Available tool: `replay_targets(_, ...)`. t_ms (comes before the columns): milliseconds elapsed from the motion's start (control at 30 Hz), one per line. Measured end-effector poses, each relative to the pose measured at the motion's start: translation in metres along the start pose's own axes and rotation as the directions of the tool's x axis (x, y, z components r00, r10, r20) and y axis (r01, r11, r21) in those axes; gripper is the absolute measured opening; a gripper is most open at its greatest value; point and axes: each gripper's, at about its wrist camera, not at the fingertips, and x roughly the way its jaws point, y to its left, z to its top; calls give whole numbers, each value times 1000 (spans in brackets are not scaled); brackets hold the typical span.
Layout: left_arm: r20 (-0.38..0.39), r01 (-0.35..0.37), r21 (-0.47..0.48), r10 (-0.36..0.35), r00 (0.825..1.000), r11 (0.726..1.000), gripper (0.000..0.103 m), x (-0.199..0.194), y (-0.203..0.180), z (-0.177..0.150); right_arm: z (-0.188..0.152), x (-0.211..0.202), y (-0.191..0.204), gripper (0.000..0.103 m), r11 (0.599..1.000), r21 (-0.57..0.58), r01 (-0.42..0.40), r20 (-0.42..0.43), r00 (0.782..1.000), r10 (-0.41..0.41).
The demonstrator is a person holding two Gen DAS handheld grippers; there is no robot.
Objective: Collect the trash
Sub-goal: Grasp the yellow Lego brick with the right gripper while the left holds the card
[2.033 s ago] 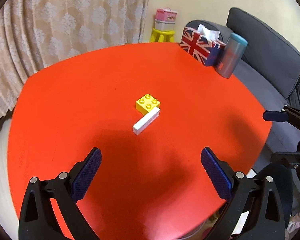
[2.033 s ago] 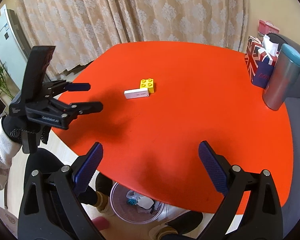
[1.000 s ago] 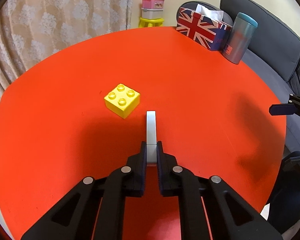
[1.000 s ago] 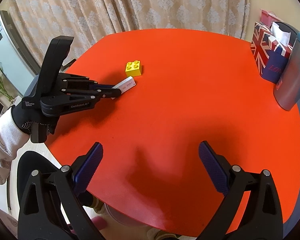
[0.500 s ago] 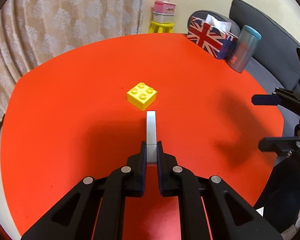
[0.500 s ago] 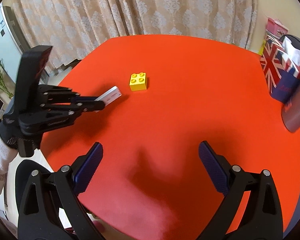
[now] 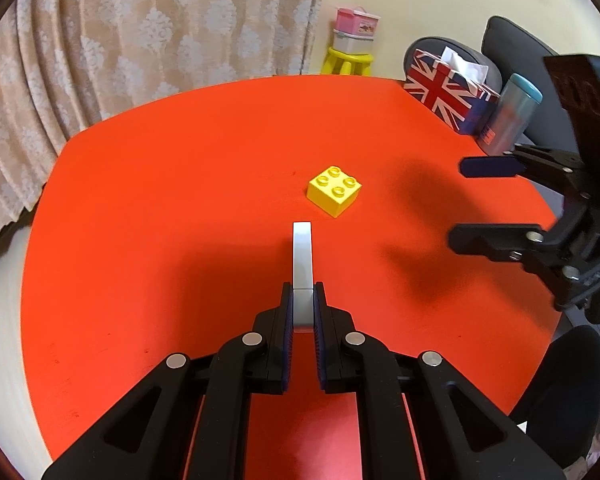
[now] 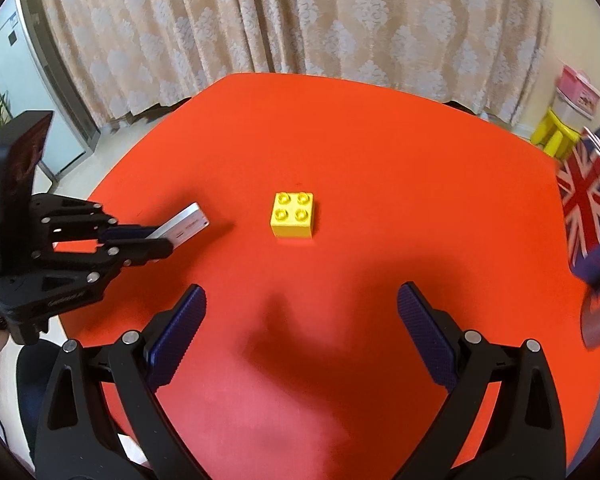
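Note:
My left gripper is shut on a thin white rectangular piece, which sticks out forward above the red table. From the right wrist view the same white piece shows in the left gripper at the left, lifted off the table. A yellow toy brick with four studs sits on the table beyond my right gripper, whose jaws are wide open and empty. In the left wrist view the yellow brick lies ahead of the white piece, and the right gripper hovers at the right.
A Union Jack tissue box and a grey tumbler stand at the table's far right edge. A yellow stool with small boxes and a patterned curtain are behind. A dark sofa lies beyond the table.
My left gripper has drawn back with the white piece, away from the yellow brick. My right gripper has swung in over the table toward the brick, still open.

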Motion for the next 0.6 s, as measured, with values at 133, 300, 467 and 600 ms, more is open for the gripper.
replay_targets(133,2,0,-13,0,1000,1000,9,0,7,-1,11,17,2,95,1000,-5,12,-17,1000,-12)
replay_targets(300,5,2,-23,-2,1000,1000,9,0,15,-3,29,40,5,95,1000,-13,8,-44,999,-9)
replay_targets(467,1,4,-38,-4,1000,999,9,6,22,-7,40,63,12,81,999,-45,18,-70,997,-21)
replay_targets(600,4,9,-47,-9,1000,999,9,8,26,-10,41,74,15,63,998,-55,30,-81,996,-34)
